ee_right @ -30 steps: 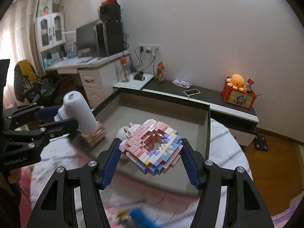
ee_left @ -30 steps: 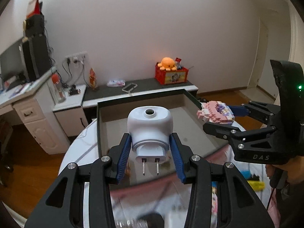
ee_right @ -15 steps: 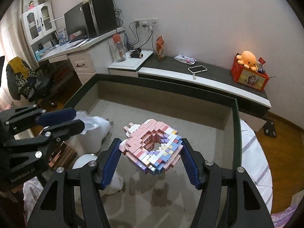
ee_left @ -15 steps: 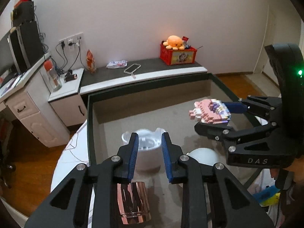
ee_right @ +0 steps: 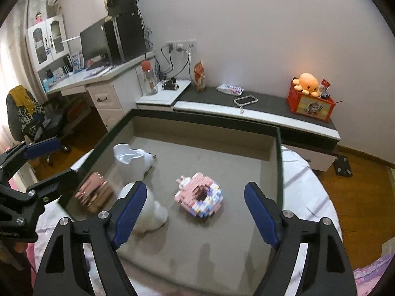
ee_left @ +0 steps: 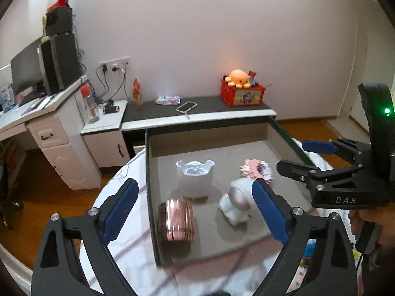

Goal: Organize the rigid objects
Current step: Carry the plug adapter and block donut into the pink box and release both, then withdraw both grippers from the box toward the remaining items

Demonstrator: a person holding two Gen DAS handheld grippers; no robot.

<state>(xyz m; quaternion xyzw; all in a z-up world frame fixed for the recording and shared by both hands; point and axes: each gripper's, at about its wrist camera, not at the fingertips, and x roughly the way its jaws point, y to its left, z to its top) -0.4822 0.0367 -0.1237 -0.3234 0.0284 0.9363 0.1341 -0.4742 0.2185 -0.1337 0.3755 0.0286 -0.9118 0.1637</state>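
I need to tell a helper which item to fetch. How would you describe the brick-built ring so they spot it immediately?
Look inside the big grey tray on the table. The brick-built ring lies on its floor, right of the white plug-in devices. It alone is made of tiny pink, white and purple blocks, with a hole through the middle.

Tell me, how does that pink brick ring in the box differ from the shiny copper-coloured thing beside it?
The brick ring is built of small pink, white and purple blocks with a hole through its middle; the copper box is one smooth, mirror-like piece. The ring lies flat near the middle of the tray, clear of its walls, while the copper box sits against the tray's side wall. Both rest on the tray's grey floor, and neither gripper holds them.
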